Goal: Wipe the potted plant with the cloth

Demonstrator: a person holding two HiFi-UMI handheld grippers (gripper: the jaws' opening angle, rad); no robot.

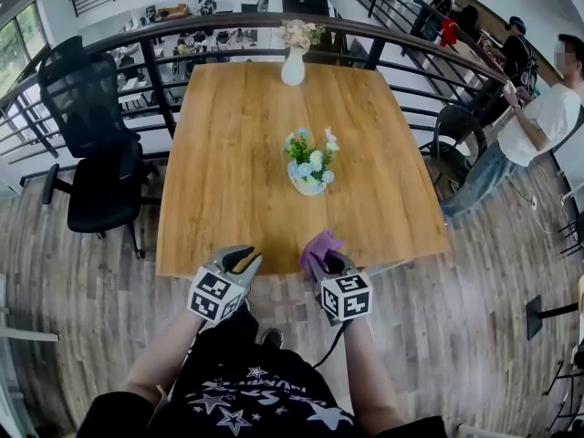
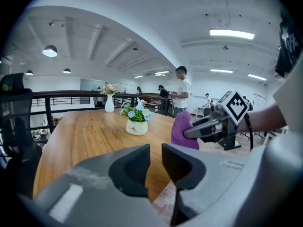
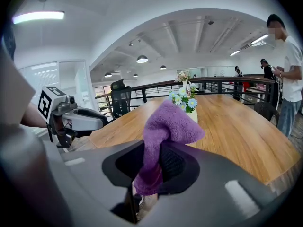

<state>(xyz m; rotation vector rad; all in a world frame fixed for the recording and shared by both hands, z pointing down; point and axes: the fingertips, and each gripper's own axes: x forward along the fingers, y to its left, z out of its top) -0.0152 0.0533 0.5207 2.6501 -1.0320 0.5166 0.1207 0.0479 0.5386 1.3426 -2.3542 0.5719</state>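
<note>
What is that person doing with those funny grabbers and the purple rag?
A person stands at the near edge of a wooden table with a tool in each hand. The right tool is clamped on a purple cloth. The left tool holds nothing, and its jaws are a little apart. The potted plant sits in the middle of the table, beyond both tools. The cloth is not touching it, so no wiping is happening yet.

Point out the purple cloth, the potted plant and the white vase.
purple cloth [image 3: 173, 122]: right gripper view, on its bunched upper fold.
potted plant [image 1: 308, 186]: head view, on its white pot.
white vase [image 1: 293, 67]: head view, on its rounded body.
</note>
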